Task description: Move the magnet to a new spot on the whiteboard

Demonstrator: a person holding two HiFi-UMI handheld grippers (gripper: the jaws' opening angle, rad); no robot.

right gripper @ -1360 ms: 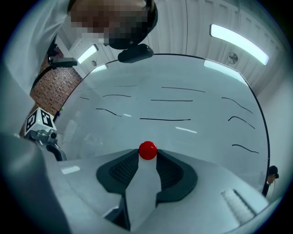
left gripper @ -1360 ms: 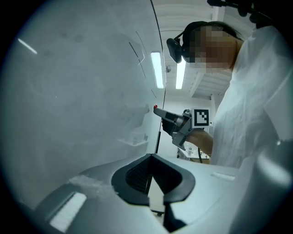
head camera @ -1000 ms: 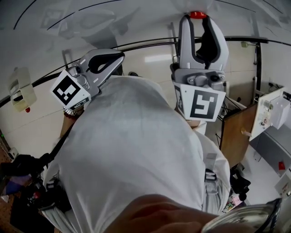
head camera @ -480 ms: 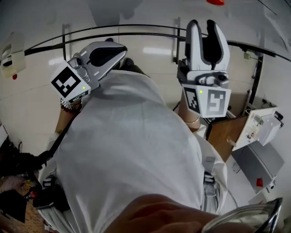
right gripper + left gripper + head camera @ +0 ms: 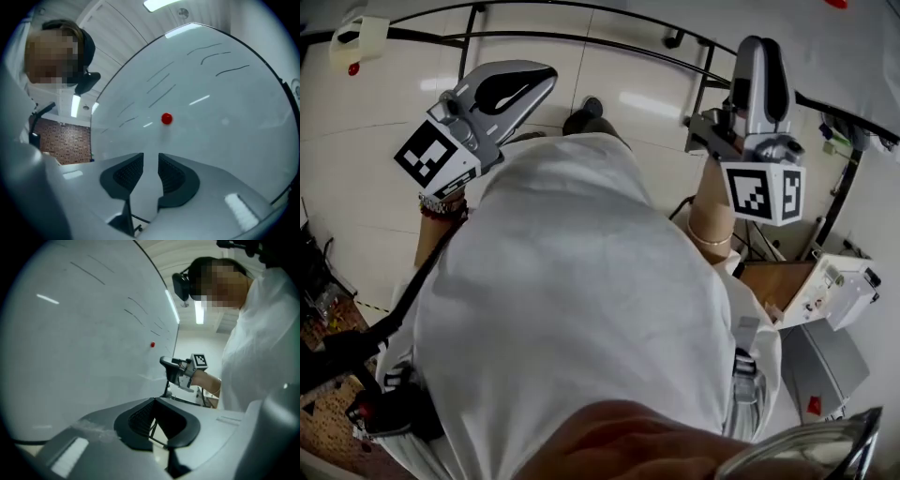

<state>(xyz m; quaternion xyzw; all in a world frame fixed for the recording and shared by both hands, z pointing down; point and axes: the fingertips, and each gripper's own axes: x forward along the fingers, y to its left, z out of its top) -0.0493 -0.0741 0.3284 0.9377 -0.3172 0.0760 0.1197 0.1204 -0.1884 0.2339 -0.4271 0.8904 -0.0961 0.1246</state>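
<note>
The large white whiteboard [image 5: 225, 103] with faint dark pen strokes carries the small round red magnet [image 5: 166, 118], stuck flat on its face below those strokes. The right gripper [image 5: 151, 157] points at the whiteboard. Its grey jaws are apart and closing, with only bare board showing in the gap between the ribbed black pads. The magnet lies just beyond the jaw tips and clear of them, untouched.

The left gripper [image 5: 154, 401] is held off to the side of the whiteboard, its jaw tips meeting and nothing clamped in them. Its view runs along the board's face, where the magnet shows as a red dot with the right gripper lower down, close to the surface.

From the head view both grippers are raised in front of the person's white shirt [image 5: 581, 309], with the whiteboard at the upper right.
</note>
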